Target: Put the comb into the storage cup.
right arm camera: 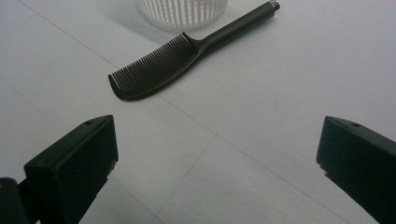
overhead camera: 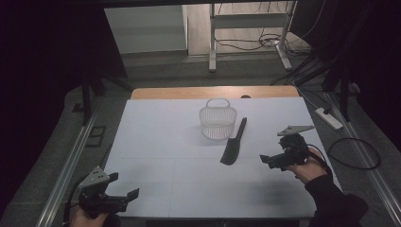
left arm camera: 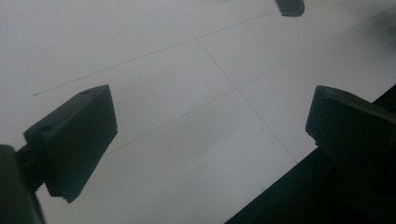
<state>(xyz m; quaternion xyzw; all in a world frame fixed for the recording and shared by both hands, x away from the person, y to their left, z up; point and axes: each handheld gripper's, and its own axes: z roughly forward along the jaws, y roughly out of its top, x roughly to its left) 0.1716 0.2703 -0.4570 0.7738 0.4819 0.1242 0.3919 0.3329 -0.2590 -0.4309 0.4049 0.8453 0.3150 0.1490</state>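
A black comb (overhead camera: pixel 234 142) lies flat on the white table sheet (overhead camera: pixel 161 142), its handle pointing away toward a small white slatted basket (overhead camera: pixel 218 120) just to its left. In the right gripper view the comb (right arm camera: pixel 177 60) lies ahead of the jaws with the basket (right arm camera: pixel 183 10) behind it. My right gripper (overhead camera: pixel 265 160) hovers open a short way to the right of the comb's toothed end, holding nothing. Open and holding nothing too, my left gripper (overhead camera: pixel 130 195) sits at the near left edge of the table. In the left gripper view the comb's tip (left arm camera: pixel 289 6) shows far off.
A wooden strip (overhead camera: pixel 213 91) borders the table's far edge. Metal rails (overhead camera: pixel 66 165) run along both sides. On the floor to the right lie a power strip (overhead camera: pixel 329 118) and looped cables (overhead camera: pixel 354 153). A desk frame (overhead camera: pixel 246 28) stands beyond.
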